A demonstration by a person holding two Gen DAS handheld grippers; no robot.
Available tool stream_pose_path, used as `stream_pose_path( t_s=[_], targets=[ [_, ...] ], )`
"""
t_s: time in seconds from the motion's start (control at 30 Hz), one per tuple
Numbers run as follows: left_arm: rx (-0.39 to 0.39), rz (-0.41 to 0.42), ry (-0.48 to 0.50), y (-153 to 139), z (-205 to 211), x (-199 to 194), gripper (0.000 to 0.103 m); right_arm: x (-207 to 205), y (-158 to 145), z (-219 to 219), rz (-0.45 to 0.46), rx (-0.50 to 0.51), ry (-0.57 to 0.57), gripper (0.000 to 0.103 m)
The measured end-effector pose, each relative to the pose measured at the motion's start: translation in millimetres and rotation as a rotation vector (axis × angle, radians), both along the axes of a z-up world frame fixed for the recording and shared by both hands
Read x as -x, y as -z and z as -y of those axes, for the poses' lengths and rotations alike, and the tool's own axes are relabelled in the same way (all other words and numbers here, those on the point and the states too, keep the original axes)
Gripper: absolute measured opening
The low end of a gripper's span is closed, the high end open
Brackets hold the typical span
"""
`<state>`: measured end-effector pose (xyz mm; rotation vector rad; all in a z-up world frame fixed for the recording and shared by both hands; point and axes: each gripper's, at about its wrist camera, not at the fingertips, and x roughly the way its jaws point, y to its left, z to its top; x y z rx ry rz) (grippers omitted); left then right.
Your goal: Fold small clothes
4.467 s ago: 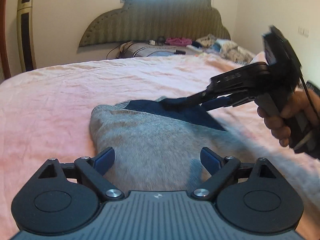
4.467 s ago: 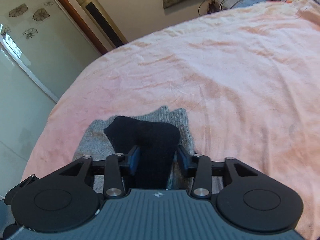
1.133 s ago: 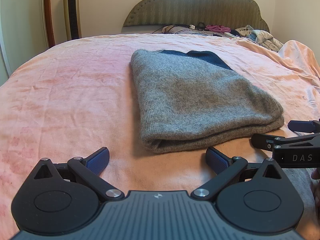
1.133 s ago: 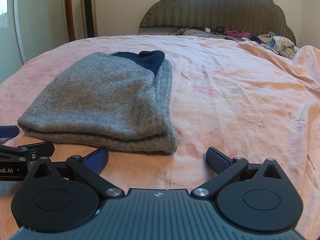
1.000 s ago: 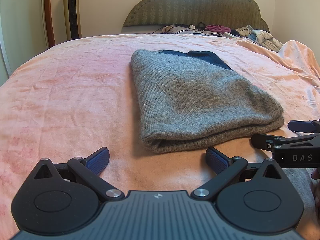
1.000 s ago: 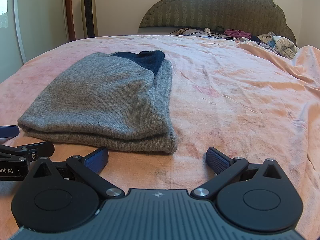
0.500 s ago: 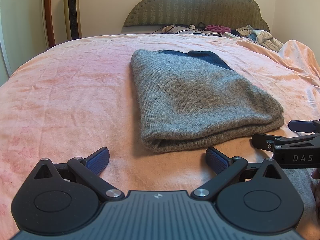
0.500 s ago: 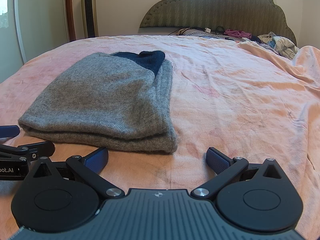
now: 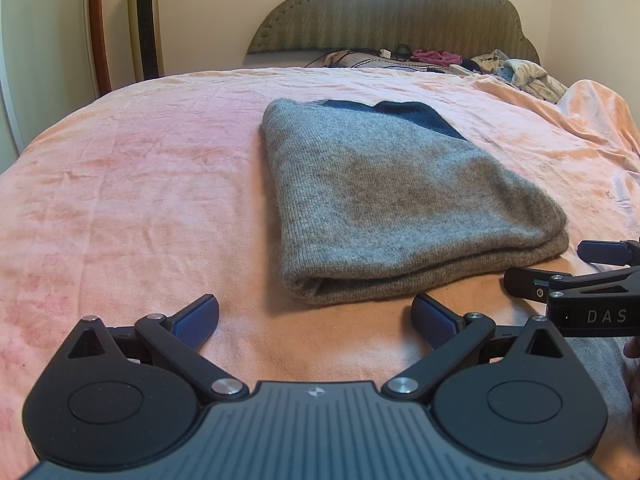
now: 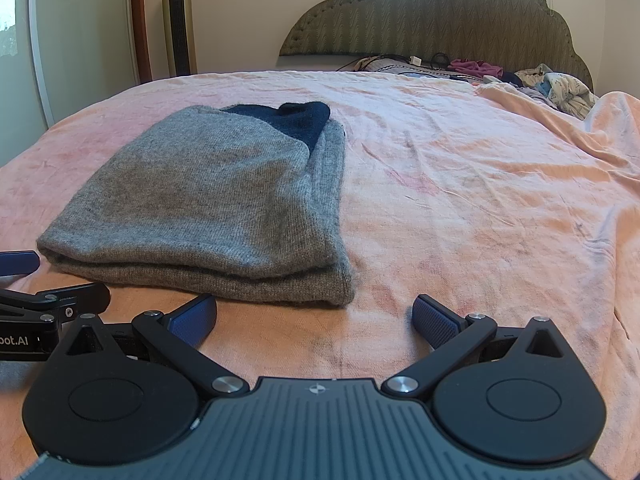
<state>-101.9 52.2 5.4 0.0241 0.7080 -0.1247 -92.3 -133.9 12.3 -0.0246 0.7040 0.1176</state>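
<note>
Your left gripper [image 9: 315, 318] and right gripper [image 10: 314, 317] sit spread and empty before the folded grey sweater [image 9: 400, 200]; snagging its near edge could unfold it.

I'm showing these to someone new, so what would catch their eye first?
Most likely the folded grey knit garment, lying flat in the middle of the pink bedspread, with a dark navy part showing at its far end. Next, the left gripper and right gripper, both open and empty, just short of its near edge.
</note>
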Motion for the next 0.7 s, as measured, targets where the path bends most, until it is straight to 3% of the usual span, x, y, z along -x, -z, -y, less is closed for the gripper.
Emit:
stream_pose_path(
  t_s=[0.3,0.53,0.7],
  targets=[
    [0.006,-0.026,-0.051,-3,4,0,0.103,0,-1,1,-0.008,-0.006,-0.001,0.103],
    [-0.011,-0.054,-0.078,-5,8,-4,0.103,-2,-8,-3,-0.090,0.012,0.006,0.103],
    [-0.022,-0.036,-0.100,-3,13,-1,0.103,0,-6,-3,-0.070,0.014,-0.006,0.103]
  ],
)
